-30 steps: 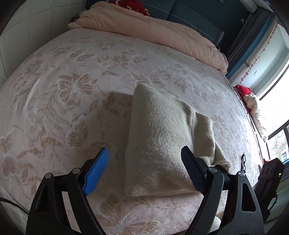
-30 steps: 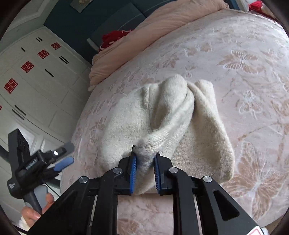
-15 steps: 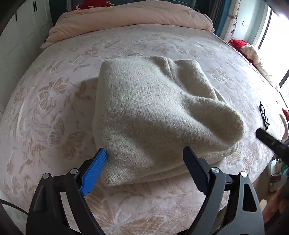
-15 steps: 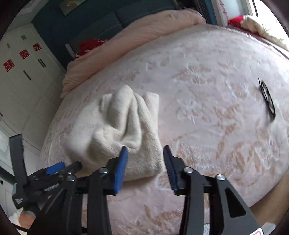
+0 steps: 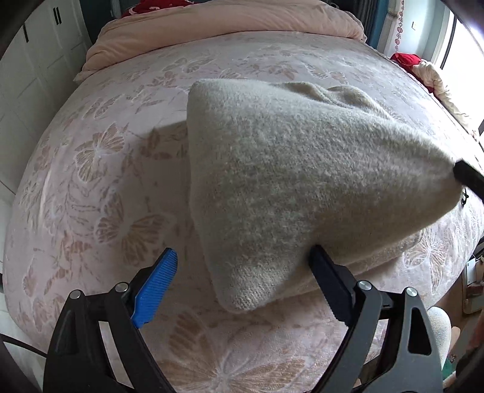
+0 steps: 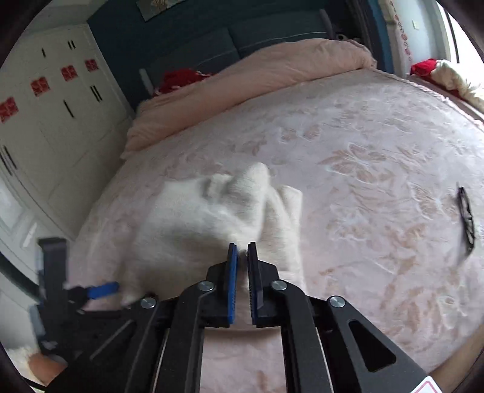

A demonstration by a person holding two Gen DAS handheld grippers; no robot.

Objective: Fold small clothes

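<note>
A folded cream knit garment (image 5: 296, 181) lies on the pink butterfly-patterned bed (image 5: 90, 187). My left gripper (image 5: 242, 254) stands wide, its jaws opening, and the garment's near corner pokes between the fingers; the blue pad (image 5: 157, 287) stays clear of the cloth. My right gripper (image 6: 242, 248) is shut on the garment (image 6: 199, 217) at its near right edge, with cream knit pinched between the blue pads. In the left wrist view a black finger of the right gripper (image 5: 467, 180) draws that corner out to a raised point. The right wrist view also catches the left gripper (image 6: 90, 290) at the lower left.
A rolled pink duvet (image 5: 230, 27) runs along the head of the bed. Black glasses (image 6: 466, 217) rest on the cover to the right of the garment. White wardrobes (image 6: 45, 121) stand left of the bed. Red and cream cloth (image 5: 423, 66) sits by the window.
My right gripper let go of the garment's fold, opened, then shut again on its right edge and pulled it taut. My left gripper sank closer, with the near corner now between its jaws.
</note>
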